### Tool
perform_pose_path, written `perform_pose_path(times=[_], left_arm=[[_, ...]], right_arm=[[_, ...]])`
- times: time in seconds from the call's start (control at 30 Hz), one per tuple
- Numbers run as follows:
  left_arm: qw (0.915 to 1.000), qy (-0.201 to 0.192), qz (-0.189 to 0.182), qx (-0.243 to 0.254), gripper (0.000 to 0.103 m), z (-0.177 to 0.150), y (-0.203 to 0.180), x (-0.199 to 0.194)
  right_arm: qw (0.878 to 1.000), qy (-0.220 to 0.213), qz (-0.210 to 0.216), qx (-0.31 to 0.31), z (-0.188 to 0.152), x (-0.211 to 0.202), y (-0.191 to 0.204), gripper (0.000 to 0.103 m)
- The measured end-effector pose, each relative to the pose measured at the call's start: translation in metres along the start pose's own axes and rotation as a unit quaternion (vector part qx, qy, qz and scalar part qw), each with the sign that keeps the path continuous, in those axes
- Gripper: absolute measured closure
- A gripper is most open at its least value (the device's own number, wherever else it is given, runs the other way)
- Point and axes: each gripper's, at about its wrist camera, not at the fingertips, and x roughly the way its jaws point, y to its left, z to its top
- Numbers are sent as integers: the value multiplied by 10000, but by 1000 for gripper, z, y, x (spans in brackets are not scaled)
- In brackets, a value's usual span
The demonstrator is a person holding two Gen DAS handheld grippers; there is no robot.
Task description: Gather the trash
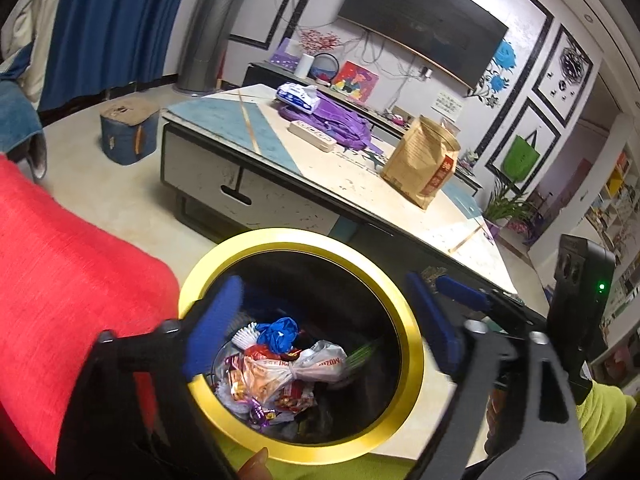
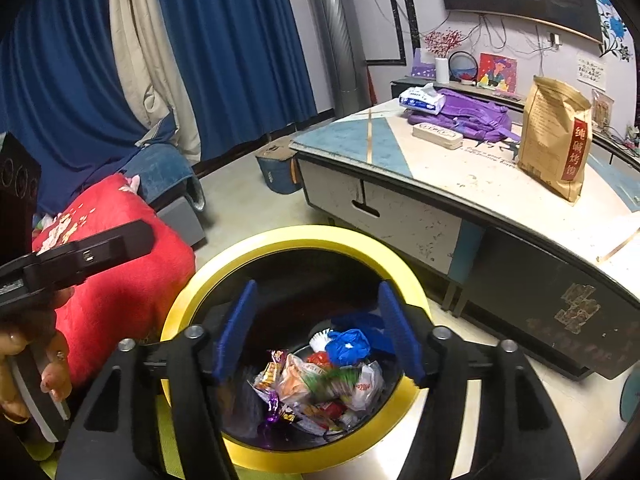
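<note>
A round trash bin with a gold rim (image 1: 412, 344) (image 2: 180, 312) stands on the floor under both grippers. Inside lies trash (image 1: 292, 372) (image 2: 324, 384): snack wrappers, plastic bags, a blue glove, a white brush. My left gripper (image 1: 324, 324) is open and empty above the bin's mouth. My right gripper (image 2: 320, 328) is open and empty above the bin too; its body shows at the right of the left wrist view. On the coffee table (image 1: 360, 192) (image 2: 480, 184) stand a brown paper bag (image 1: 424, 160) (image 2: 556, 140), a tissue pack (image 1: 298, 96) (image 2: 422, 100) and a purple bag (image 1: 336, 120) (image 2: 472, 114).
A red cushion (image 1: 60, 292) (image 2: 120, 264) lies left of the bin. A blue stool (image 1: 128, 132) (image 2: 280, 168) stands on the floor by the table's far end. Blue curtains, a TV and a TV stand line the walls. A power strip (image 1: 314, 135) (image 2: 438, 135) lies on the table.
</note>
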Motion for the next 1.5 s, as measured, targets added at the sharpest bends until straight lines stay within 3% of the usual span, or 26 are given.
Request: perform_pose_path(times=[0.07,0.43,0.63,0.93,1.33,1.5], left_arm=[[10000,-16,51,-27,11,0,0,-3],[9986,-135,481,-161,11,2,13,-28],[9956,-308,853,-222,11,1,24,-54],[9845,-745,1553,-329,11,-10,42,-111],[9612,-1377,2389,-91,11,-48,42,-188],[9510,-1655,2609,110,11,-72,40,-217]], right_arm=[[10000,-62,-47,-2,1,-4,-1,31],[9991,-310,-117,-254,6,-25,16,7],[9982,-432,-64,-413,9,-33,36,6],[9954,-759,174,-565,11,-56,80,6],[9832,-1529,516,-855,-8,-98,148,6],[9693,-2162,524,-1047,-23,-114,177,6]])
